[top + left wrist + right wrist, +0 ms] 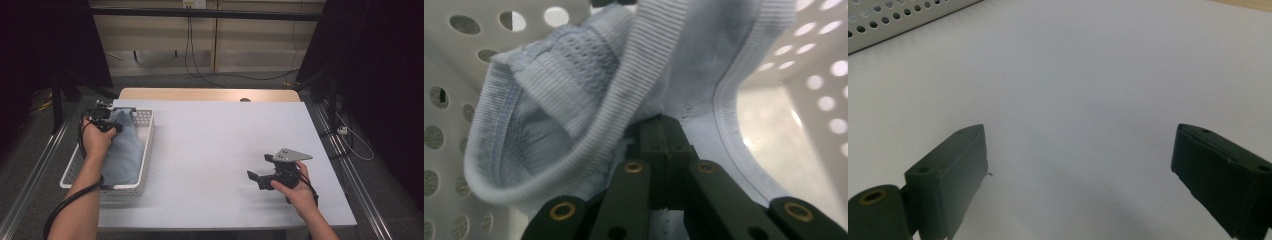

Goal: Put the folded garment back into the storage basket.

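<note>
Clamping down on a light blue garment [589, 100], the left gripper [663, 131] is holding its two black jaws pressed together, with a fold of the fabric pinched just under a ribbed hem. Around those jaws the cloth is bunching up, one ribbed band looping to the left and a stitched edge curving away to the right. Beyond the cloth the perforated walls of a white basket [454, 60] are rising on both sides. From above, that gripper [107, 117] is sitting at the far end of the basket [145, 150], and the garment [122, 150] is lying inside it, stretching back from the jaws toward the person's forearm.

Well apart from it, across the white table [215, 145], the right gripper [260, 177] is resting low over the bare surface with its jaws spread wide and nothing between them. In its own view the right gripper [1078, 165] is facing the open tabletop [1073, 75], and a corner of the basket [898, 20] is showing far ahead to the left.
</note>
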Available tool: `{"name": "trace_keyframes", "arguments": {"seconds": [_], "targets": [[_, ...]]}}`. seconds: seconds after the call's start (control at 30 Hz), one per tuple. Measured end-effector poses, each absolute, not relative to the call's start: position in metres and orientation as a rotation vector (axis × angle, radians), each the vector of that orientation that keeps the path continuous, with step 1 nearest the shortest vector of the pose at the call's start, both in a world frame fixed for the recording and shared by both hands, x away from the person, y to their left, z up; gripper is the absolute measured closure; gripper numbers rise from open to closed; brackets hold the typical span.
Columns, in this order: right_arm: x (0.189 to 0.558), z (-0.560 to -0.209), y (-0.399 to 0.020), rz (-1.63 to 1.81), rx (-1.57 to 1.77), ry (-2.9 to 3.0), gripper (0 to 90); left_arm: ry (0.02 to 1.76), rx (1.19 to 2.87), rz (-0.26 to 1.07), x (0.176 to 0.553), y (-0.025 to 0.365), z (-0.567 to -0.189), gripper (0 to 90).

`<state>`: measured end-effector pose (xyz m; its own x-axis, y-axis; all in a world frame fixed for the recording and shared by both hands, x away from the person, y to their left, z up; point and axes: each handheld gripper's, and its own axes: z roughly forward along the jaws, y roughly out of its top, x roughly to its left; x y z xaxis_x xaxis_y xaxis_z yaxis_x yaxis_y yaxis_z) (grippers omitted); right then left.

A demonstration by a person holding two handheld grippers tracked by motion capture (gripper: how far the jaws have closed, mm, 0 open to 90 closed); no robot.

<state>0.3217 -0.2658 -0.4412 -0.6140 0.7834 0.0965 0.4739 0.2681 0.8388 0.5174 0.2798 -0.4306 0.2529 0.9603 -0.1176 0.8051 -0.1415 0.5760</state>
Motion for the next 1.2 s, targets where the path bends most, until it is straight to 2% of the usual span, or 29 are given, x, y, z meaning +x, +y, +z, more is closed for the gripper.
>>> {"name": "trace_keyframes", "arguments": {"seconds": [0.23,0.57,0.9,1.2], "targets": [[0.324,-0.443,-0.264,1.272,1.147,2.216,7.8,1.608,2.032,0.347,0.522,0.278,-0.44,90.0],[0.322,-0.442,-0.267,1.276,1.151,2.205,7.7,1.593,2.048,0.329,0.519,0.275,-0.43,87.9],[0.321,-0.441,-0.267,1.285,1.148,2.205,7.7,1.576,2.018,0.329,0.51,0.275,-0.401,76.1],[0.322,-0.441,-0.265,1.287,1.138,2.21,7.7,1.525,2.004,0.27,0.5,0.269,-0.385,64.5]]}}
